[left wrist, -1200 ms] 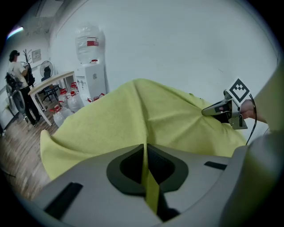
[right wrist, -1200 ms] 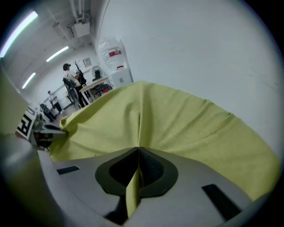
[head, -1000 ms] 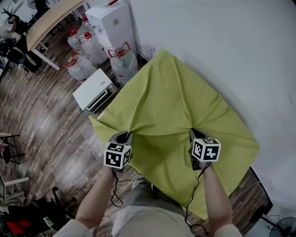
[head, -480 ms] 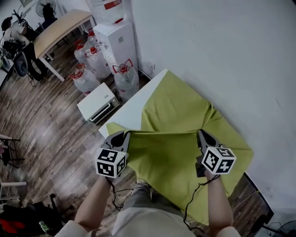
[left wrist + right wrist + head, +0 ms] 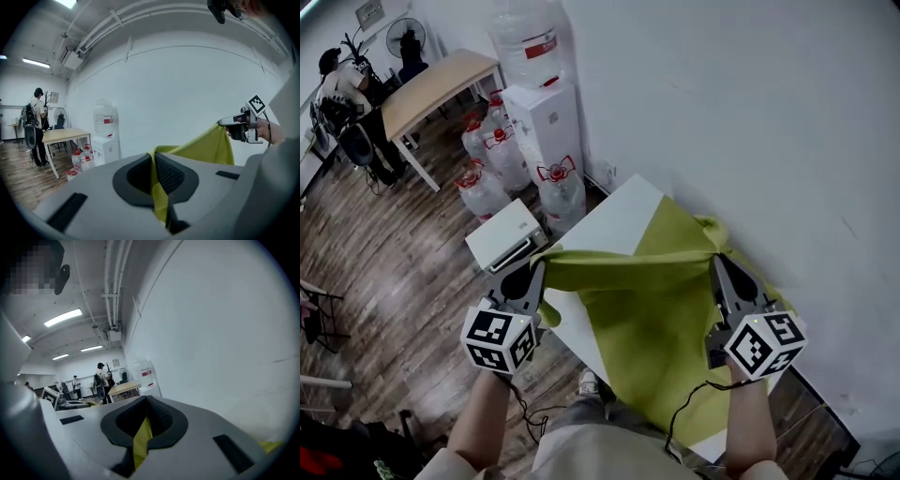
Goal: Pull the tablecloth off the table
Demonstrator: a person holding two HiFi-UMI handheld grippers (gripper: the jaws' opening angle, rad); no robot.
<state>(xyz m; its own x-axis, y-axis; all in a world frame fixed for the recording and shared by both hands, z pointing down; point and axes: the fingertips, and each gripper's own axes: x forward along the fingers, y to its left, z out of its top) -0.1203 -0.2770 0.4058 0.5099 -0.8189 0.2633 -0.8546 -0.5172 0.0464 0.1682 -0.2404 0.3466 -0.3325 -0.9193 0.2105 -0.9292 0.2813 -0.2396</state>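
The white worktop (image 5: 614, 220) stands against the wall, its left corner bare. The green cloth (image 5: 652, 319) lies over its right part, with one fold raised and stretched taut between the two tools. Beside the worktop a dispenser (image 5: 546, 127) carries an upturned bottle (image 5: 525, 42). Red-capped jugs (image 5: 483, 192) stand on the floor around it; how full they are I cannot tell. The left tool (image 5: 534, 272) is clamped on the cloth's fold, and the right tool (image 5: 717, 267) pinches it likewise.
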